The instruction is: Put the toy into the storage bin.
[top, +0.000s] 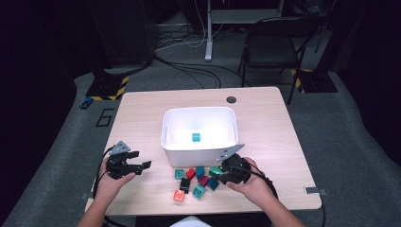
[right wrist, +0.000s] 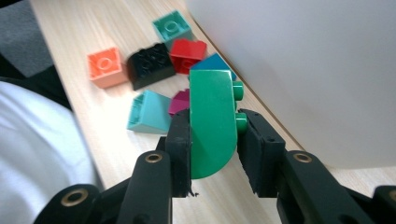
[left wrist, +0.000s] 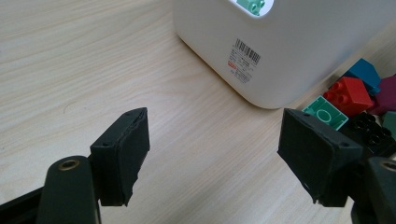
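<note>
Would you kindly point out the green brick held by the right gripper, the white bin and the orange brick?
green brick [right wrist: 211,126], right gripper view, its flat green face between the jaws.
white bin [top: 198,156], high view, its near wall.
orange brick [right wrist: 106,66], right gripper view, its studded top.

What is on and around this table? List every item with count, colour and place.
light wooden table: one, centre of the high view
white plastic bin: one, mid-table
small teal brick: one, inside the bin
loose toy bricks: about eight; teal, red, blue, magenta, black, orange; on the table in front of the bin
green rounded brick: one, clamped in the right gripper
black folding chair: one, on the floor behind the table
floor cables: several, dark and white, behind the table
left gripper: black, open, left of the bin
right gripper: black, shut on the green brick
hands: two, at the near edge
</note>
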### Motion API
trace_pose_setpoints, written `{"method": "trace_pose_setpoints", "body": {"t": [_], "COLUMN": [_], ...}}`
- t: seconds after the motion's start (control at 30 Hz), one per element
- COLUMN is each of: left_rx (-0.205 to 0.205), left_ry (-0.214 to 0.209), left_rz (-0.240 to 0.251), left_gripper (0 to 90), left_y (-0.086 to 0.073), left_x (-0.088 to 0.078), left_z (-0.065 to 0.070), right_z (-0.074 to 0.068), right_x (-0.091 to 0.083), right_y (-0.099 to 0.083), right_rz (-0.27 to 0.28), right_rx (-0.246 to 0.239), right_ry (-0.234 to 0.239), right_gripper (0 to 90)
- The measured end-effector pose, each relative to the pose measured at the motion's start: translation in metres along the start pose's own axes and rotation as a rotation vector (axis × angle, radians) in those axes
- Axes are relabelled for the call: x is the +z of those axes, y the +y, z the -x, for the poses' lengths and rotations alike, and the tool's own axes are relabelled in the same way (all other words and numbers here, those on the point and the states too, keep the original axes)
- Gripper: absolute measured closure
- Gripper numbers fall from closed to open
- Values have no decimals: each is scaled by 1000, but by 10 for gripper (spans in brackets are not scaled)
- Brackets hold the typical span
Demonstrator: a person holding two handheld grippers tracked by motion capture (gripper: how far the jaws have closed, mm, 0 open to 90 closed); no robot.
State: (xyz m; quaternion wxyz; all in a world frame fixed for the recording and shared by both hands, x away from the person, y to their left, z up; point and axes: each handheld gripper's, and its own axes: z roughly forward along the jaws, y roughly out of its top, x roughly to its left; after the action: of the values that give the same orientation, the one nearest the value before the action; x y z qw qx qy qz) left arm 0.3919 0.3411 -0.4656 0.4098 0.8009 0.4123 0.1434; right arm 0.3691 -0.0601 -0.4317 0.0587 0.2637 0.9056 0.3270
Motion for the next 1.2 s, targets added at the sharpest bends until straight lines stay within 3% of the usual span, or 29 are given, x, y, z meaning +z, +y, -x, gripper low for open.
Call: {"method": "trace_pose_setpoints", "body": {"t": [0.27, 0.57, 0.87, 1.2], "left_rx": [-2, -1, 3, 0], "left_ry": [0, -1, 1, -1], "left_rz": [4, 3, 0, 2], "left_gripper": [245, 245, 246, 246], "left_y": [0, 0, 0, 0], "left_x": [0, 0, 0, 1], "left_z": [0, -1, -1, -1], "right_z": [-4, -8, -3, 20], "right_x": [-24, -39, -51, -51], "right_y": [20, 43, 68, 93], "right_rz": [8, 26, 48, 54], "right_rx": [-24, -46, -63, -59], "right_ry": [35, 68, 50, -4], "right_gripper": [658, 659, 659, 659]}}
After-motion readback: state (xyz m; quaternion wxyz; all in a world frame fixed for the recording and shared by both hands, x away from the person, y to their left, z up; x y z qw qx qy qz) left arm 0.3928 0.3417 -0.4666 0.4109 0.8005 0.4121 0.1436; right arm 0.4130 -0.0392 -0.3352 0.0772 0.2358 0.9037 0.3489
